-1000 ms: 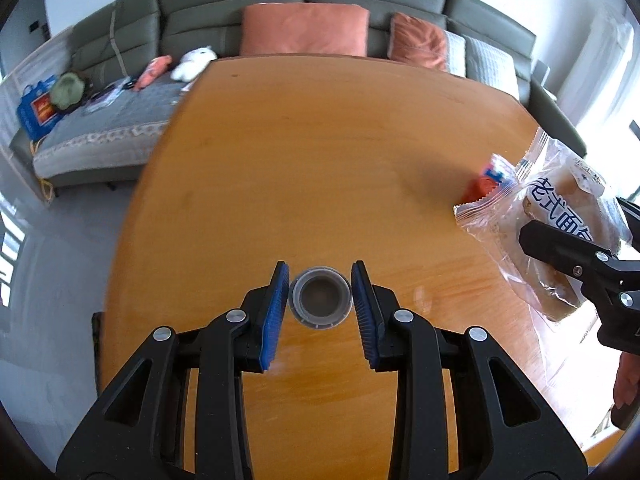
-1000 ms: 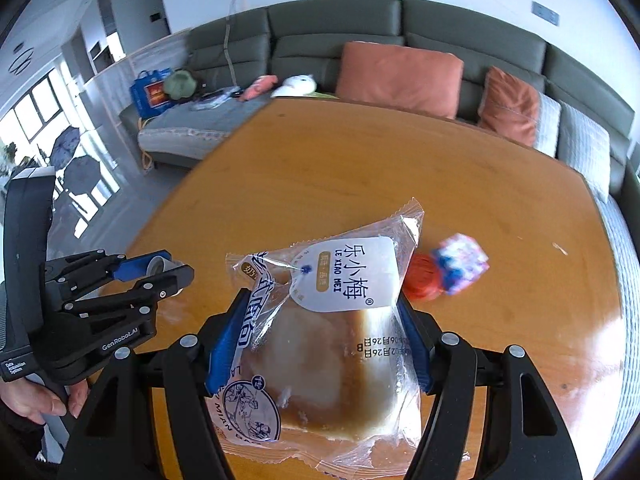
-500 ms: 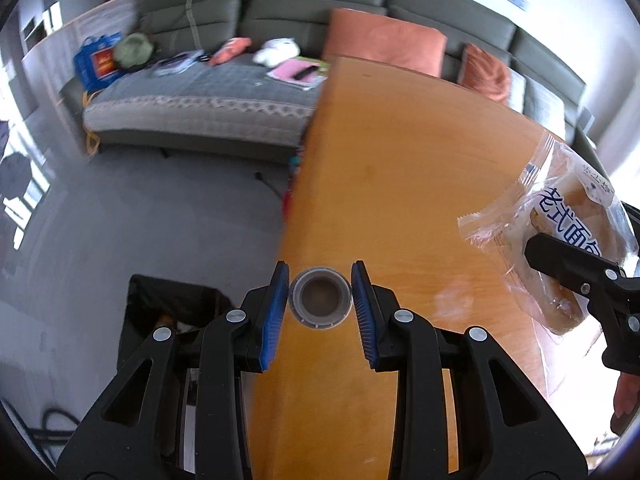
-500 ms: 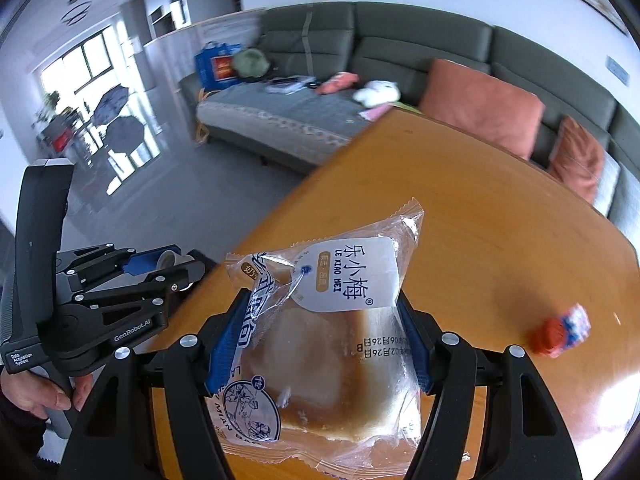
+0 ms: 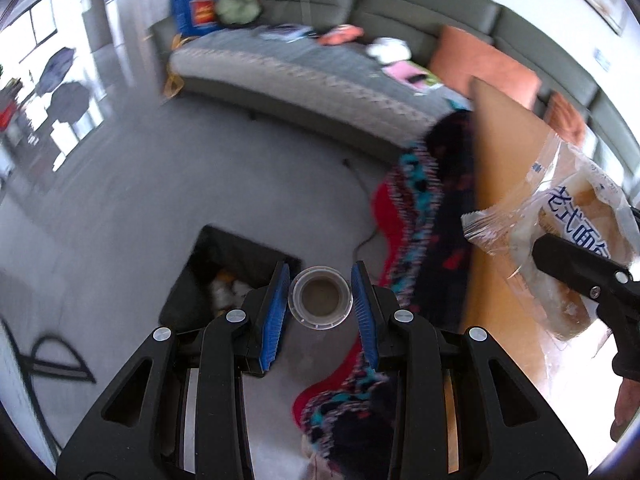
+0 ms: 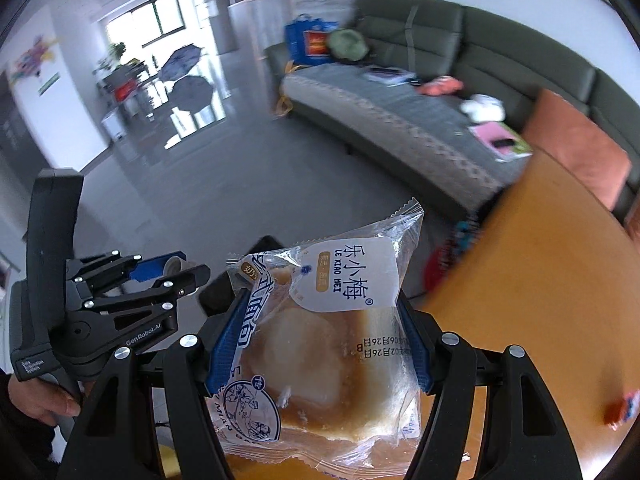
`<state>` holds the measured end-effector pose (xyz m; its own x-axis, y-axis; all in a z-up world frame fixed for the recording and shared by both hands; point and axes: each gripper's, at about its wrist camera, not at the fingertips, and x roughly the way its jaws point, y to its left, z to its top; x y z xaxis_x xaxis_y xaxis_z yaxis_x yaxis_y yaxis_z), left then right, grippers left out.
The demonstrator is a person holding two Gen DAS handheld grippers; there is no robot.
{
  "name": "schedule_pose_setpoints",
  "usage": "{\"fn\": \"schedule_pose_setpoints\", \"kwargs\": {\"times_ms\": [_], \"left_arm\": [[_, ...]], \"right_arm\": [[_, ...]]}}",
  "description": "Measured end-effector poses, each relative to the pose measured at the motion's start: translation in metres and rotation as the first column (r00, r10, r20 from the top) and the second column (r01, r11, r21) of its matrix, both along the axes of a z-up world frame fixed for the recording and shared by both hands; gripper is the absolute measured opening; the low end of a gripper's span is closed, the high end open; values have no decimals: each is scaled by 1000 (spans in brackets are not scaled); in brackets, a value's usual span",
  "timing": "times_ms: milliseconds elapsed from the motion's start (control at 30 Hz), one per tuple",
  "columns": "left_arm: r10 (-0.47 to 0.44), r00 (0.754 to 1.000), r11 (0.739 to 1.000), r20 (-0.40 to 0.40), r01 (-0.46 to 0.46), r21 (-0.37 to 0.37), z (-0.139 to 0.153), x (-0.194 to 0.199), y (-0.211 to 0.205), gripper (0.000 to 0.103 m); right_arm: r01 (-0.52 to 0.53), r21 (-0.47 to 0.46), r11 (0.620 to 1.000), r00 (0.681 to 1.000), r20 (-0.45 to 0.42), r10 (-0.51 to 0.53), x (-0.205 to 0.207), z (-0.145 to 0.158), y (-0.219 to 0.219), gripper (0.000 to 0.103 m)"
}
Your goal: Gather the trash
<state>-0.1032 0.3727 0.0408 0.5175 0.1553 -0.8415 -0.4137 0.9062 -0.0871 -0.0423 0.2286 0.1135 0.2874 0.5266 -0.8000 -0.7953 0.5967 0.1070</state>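
Two tools carry one item each: the left tool [image 5: 320, 300] pinches a small plastic cup [image 5: 321, 297] above the grey floor, beside a black bin [image 5: 224, 268]; the right tool [image 6: 320, 340], spread wider, clamps one bagged bread [image 6: 328, 328] over the orange surface [image 6: 540, 280] edge, with a green sofa [image 6: 440, 80] beyond.

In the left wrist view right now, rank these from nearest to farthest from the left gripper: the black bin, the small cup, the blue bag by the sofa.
1. small cup: held between the pads of the left gripper.
2. black bin: on the floor just below and left of the pads.
3. blue bag: far back, at the sofa's left end.
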Motion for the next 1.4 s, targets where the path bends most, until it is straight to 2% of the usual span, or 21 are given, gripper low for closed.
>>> {"fn": "schedule_pose_setpoints", "kwargs": {"times_ms": [233,333,367,400,433,467,500,667,867,1000,1200,1400], "left_arm": [[150,987,989,-59,-150,5,-17,-41,70,32],[193,977,981,-90,-194,5,-25,-48,93,32],[204,973,979,-104,-205,2,-28,-50,99,32],[215,969,976,-119,-217,-1,-31,-48,106,38],[237,962,971,-138,-240,-2,-35,-49,114,50],[263,953,964,-149,-264,9,-36,-49,119,86],[298,943,955,-146,-295,37,-36,-50,126,97],[352,927,936,-130,-347,57,-31,-56,144,97],[368,919,930,-143,-365,46,-37,-57,153,97],[349,928,937,-133,-348,33,-36,-55,150,97],[301,944,953,-132,-296,58,-30,-44,133,97],[273,958,961,-94,-266,74,-13,-37,112,97]], "right_arm": [[-85,3,996,993,-81,85,-17,-16,83,69],[-99,2,995,985,-140,98,-16,-24,115,70],[-101,4,995,979,-180,100,-13,-26,129,73],[-98,10,995,974,-206,98,-10,-27,139,77],[-91,23,996,971,-222,94,-8,-27,148,79],[-87,37,996,970,-227,93,-6,-25,158,80],[-91,41,995,970,-223,98,-5,-23,164,80],[-142,26,990,979,-146,144,-7,-12,196,80],[-159,22,987,976,-150,161,-7,-18,197,80],[-144,26,989,978,-150,146,-4,-17,187,80],[-111,52,992,983,-141,117,0,-5,166,80],[-77,72,994,989,-119,86,5,8,137,80]]}}
